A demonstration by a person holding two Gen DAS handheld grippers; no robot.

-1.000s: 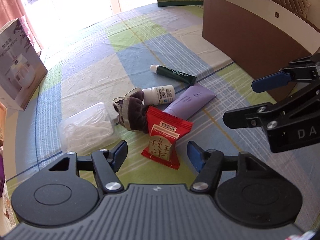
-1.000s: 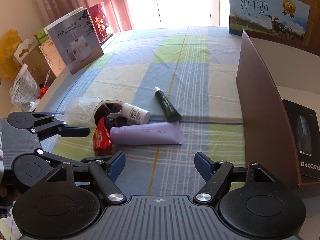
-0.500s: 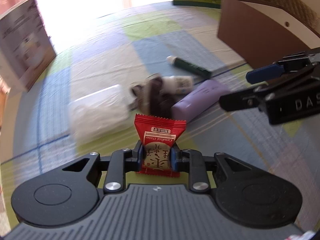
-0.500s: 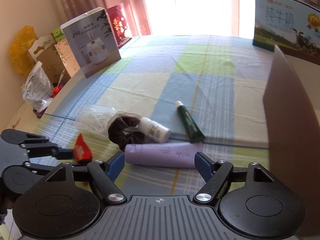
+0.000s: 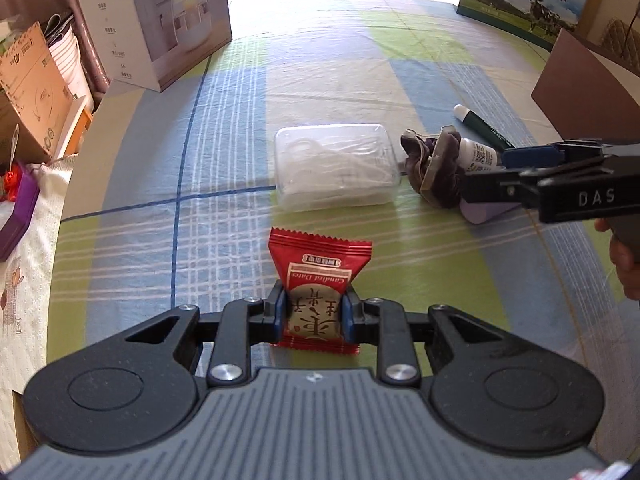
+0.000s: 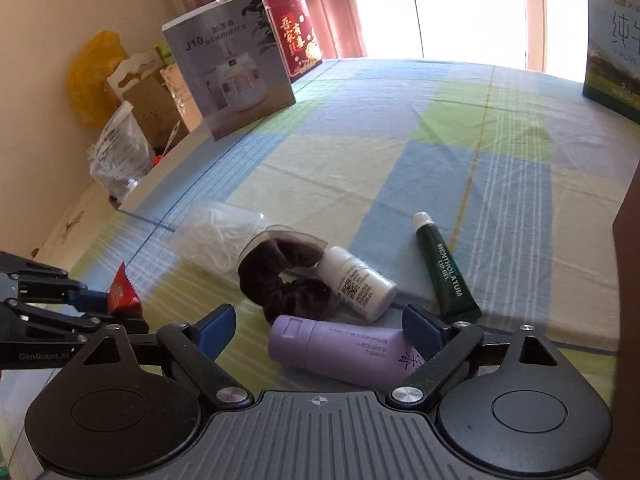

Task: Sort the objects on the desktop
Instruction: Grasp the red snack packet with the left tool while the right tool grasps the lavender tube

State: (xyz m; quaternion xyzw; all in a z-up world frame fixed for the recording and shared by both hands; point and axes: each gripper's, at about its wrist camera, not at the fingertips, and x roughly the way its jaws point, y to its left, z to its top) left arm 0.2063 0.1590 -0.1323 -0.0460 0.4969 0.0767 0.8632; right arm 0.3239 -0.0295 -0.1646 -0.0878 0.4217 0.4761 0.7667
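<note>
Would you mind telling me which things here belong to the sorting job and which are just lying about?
Part of the job:
- red snack packet, clamped in the left gripper
- purple tube, between the opening jaws of the right gripper
- white bottle
- brown scrunchie
- green lip gel tube
- clear plastic case

Just lying about:
- humidifier box
- milk carton box
- red gift box

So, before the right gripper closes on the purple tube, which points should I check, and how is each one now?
1. Left gripper shut on red candy packet: ok.
2. Right gripper jaws opening, nothing pressed between them: ok.
3. Purple tube lies between the pads: ok.
4. Tube free of neighbours: not ok; brown scrunchie and white bottle lie close against its cap end.
5. Green lip gel tube outside the jaws: ok.
6. Storage box wall reachable: cannot tell.
</note>
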